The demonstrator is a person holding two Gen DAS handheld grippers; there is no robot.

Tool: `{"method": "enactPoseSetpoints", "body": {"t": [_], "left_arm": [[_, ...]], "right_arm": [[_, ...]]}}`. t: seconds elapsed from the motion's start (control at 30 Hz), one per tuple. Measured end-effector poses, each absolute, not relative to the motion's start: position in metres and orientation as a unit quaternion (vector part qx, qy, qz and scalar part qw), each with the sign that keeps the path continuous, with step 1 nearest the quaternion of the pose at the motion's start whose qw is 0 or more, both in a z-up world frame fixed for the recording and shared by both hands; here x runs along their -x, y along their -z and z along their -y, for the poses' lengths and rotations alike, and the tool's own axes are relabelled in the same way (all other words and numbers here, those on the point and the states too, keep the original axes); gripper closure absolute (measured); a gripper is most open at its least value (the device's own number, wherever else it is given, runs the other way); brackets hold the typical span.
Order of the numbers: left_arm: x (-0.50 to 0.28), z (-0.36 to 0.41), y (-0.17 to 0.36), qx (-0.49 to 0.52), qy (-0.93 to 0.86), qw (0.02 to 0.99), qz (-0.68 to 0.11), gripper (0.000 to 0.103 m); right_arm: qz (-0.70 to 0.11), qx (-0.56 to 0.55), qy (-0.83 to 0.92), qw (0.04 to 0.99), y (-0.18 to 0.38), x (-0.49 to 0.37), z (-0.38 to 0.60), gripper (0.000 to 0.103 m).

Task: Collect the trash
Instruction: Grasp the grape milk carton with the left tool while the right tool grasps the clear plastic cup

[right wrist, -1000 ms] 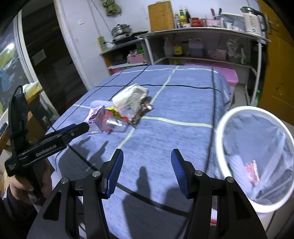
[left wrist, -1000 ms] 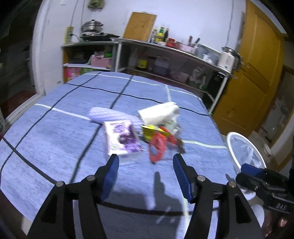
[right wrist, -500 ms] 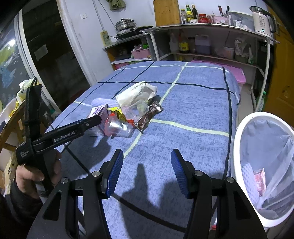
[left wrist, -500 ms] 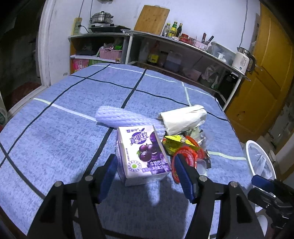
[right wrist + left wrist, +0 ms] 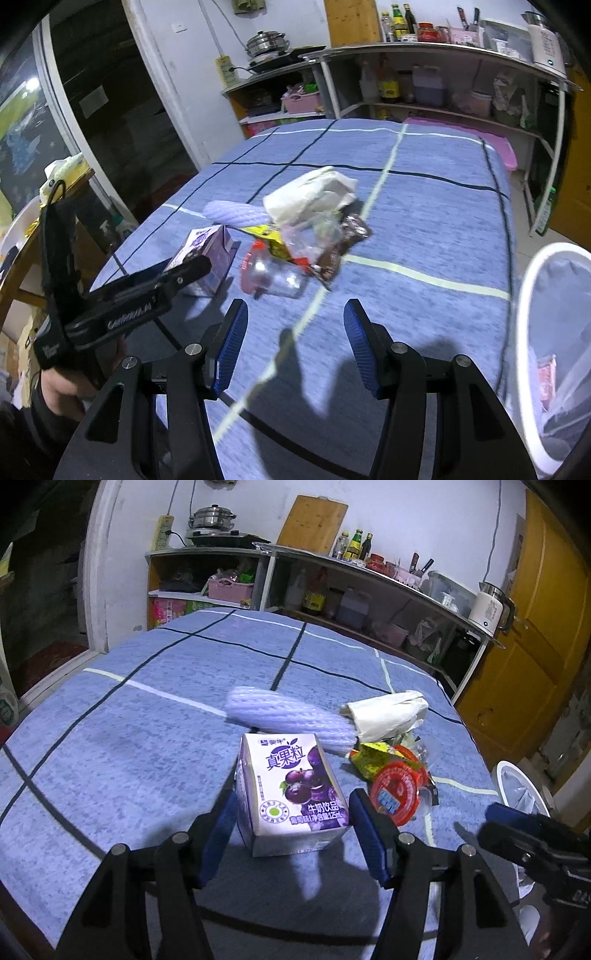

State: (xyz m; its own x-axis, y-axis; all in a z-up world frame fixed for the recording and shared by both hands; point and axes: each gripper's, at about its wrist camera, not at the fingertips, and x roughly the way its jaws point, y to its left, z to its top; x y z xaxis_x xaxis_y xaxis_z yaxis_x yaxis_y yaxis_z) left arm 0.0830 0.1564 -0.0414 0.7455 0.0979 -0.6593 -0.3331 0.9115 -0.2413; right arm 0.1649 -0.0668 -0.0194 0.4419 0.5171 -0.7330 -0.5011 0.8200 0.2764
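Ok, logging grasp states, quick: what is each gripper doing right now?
Left gripper: open, fingers either side of the purple grape milk-drink carton, not clamped.
Right gripper: open, holding nothing.

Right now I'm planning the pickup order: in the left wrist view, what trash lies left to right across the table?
White foam sleeve → purple milk-drink carton → red-lidded plastic cup, then the white bin off the table's edge.

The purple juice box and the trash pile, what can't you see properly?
- Purple juice box: left wrist view, the fingers hide its lower sides; contact unclear.
- Trash bin: right wrist view, cut off by the frame edge.
- Clear plastic trash: right wrist view, blurred.
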Motion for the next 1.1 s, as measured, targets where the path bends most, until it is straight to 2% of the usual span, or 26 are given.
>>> {"method": "enactPoseSetpoints", "body": {"t": [0.23, 0.7, 0.77, 0.8, 0.83, 1.1], "left_arm": [[-0.069, -0.169, 0.043, 0.185, -0.117, 0.918, -0.331, 0.038], [-0.060, -0.179, 0.046, 0.195, -0.105, 0.920, -0.323, 0.038], [-0.060, -0.179, 0.046, 0.195, -0.104, 0.921, -0.322, 0.038], [-0.060, -0.180, 0.046, 0.194, -0.103, 0.921, -0.322, 0.038], [-0.060, -0.180, 0.046, 0.194, -0.104, 0.921, -0.322, 0.038], [-0.059, -0.172, 0.042, 0.186, -0.103, 0.922, -0.322, 0.038]], "right_arm": [[-0.449, -0.011, -0.311, 0.838, 0.030, -0.176, 0.037, 0.043], [-0.484, -0.016, -0.275, 0.831, 0.051, -0.201, 0.008, 0.043], [-0.487, -0.022, -0.271, 0.830, 0.053, -0.203, 0.009, 0.045], [-0.486, -0.022, -0.271, 0.831, 0.053, -0.203, 0.010, 0.055], [-0.485, -0.020, -0.270, 0.831, 0.053, -0.203, 0.010, 0.058], [-0.465, -0.016, -0.280, 0.840, 0.043, -0.190, 0.018, 0.058]]}}
